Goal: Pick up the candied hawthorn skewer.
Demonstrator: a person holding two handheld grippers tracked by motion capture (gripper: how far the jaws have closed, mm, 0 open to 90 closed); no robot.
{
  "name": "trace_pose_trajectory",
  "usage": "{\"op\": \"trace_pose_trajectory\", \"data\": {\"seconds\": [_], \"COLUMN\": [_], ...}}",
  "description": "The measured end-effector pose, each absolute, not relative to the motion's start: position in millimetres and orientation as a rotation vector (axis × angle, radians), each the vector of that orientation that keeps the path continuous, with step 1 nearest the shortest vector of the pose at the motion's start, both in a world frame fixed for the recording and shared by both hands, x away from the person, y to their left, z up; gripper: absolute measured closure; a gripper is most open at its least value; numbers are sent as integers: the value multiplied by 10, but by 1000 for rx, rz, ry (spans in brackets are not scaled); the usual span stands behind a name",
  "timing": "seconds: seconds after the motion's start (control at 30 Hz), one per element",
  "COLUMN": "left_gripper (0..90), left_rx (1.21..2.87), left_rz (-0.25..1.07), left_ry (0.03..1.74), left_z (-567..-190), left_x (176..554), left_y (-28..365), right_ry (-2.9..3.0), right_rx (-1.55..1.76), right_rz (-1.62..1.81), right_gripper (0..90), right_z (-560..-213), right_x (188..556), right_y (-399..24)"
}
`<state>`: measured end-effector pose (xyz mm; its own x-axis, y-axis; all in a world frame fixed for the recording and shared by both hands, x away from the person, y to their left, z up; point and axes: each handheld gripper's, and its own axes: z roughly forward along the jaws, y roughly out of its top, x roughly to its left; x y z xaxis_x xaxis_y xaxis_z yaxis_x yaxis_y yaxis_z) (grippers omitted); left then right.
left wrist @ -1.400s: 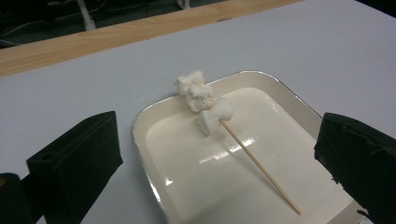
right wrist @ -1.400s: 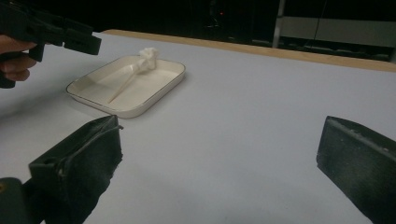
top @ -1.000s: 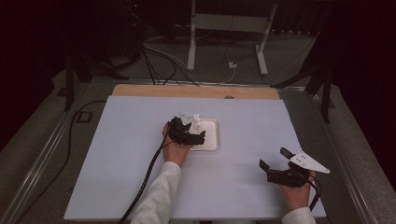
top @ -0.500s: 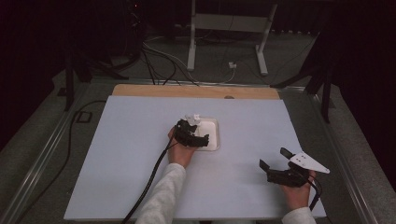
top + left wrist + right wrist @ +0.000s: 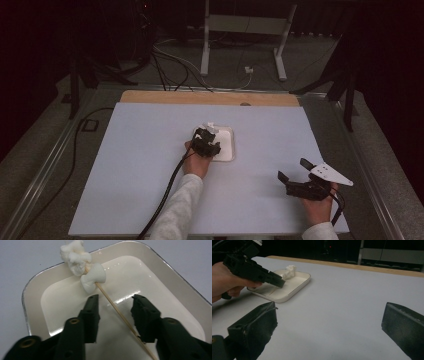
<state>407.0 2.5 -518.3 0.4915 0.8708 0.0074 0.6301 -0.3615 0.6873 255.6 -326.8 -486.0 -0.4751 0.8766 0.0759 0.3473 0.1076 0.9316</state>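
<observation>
While its two black jaws have just been closing, the left gripper [image 5: 113, 317] hangs over one cream rectangular tray [image 5: 32, 293] with a single wooden skewer [image 5: 117, 312] running between them. The jaws stand at a middling gap; the right-hand jaw looks very near or touching the stick low down, though contact cannot be confirmed, and the left-hand jaw is clear of it. Marshmallows [image 5: 82, 263] crowd the skewer's far end: one plump piece sits nearest the jaws, with a lumpy cluster beyond it resting on the tray's rim; how many pieces make up that cluster cannot be counted. The skewer slants across the tray's glossy floor, its bare length pointing back toward the gripper.

From the high view, the tray [image 5: 227, 145] lies near the middle of one pale blue-grey table mat [image 5: 125, 165], the left gripper [image 5: 206, 142] over its near-left part with a cable trailing back along a white sleeve [image 5: 180, 210]. The right gripper [image 5: 292, 172] rests well apart at the mat's near-right corner, its jaws spread wide with nothing between them, one grey three-cornered plate on top. In the right gripper view, the tray [image 5: 299, 283] and marshmallows [image 5: 290, 271] lie beyond the left gripper [image 5: 278, 281].
</observation>
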Motion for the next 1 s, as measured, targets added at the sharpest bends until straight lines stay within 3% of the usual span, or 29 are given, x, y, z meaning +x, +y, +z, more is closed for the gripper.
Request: {"op": "trace_pose_trajectory", "data": {"seconds": [0.13,0.43,1.0], "left_gripper": [722,892,900], "left_rx": [2117,2113,2042], "left_rz": [491,480,388], "left_ry": [1257,1303,1268], "left_z": [-5162,-5143,-5033], "left_x": [4087,4121,4110], "left_y": [52,116,254], "right_ry": [1883,1886,1884], "right_rx": [1188,1190,1191], "right_rz": [1360,1358,1361], "right_gripper": [3,3,3], "right_z": [-4860,-4864,-4869], "right_x": [2555,2558,2559], "right_y": [-3268,-3265,-3269]}}
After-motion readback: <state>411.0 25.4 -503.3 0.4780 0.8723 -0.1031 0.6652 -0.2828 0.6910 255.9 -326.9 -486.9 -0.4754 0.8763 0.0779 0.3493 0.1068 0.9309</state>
